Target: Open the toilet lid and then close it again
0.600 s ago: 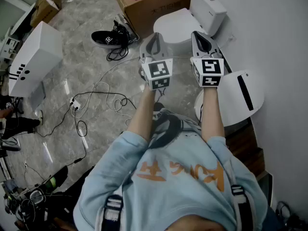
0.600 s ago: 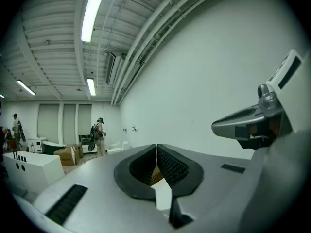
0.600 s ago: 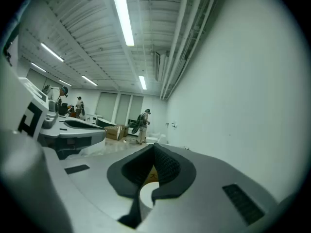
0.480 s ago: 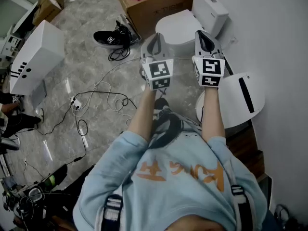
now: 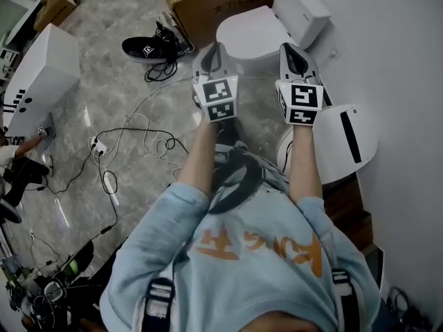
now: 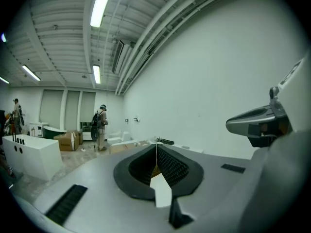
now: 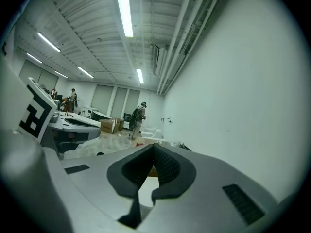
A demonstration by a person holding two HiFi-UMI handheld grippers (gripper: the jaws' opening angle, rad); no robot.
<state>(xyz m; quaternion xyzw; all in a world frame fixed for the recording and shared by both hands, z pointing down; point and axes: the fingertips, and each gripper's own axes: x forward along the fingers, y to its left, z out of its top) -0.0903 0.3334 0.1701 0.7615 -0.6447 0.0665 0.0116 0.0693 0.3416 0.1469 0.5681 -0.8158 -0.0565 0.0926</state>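
In the head view the white toilet point(image 5: 250, 32) stands ahead of me by the wall, its lid down, with the tank point(image 5: 299, 5) behind it. My left gripper point(image 5: 214, 52) hovers over the near left rim of the bowl, jaws shut and holding nothing. My right gripper point(image 5: 294, 55) is held beside it, over the toilet's right side, also shut and empty. Both point level, away from me. Neither gripper view shows the toilet. In the left gripper view the left gripper point(image 6: 156, 152) has its jaws together, as has the right gripper point(image 7: 153, 152) in its own view.
A cardboard box point(image 5: 208, 2) sits left of the toilet, with black shoes point(image 5: 147, 47) beside it. Cables point(image 5: 131, 140) trail over the grey floor. A white cabinet point(image 5: 34, 81) is at far left. A white rounded unit point(image 5: 346, 140) stands against the right wall. People point(image 6: 100, 125) stand far across the room.
My left gripper has edged a little to the left in the picture. The right gripper has held its place. Both stay shut.
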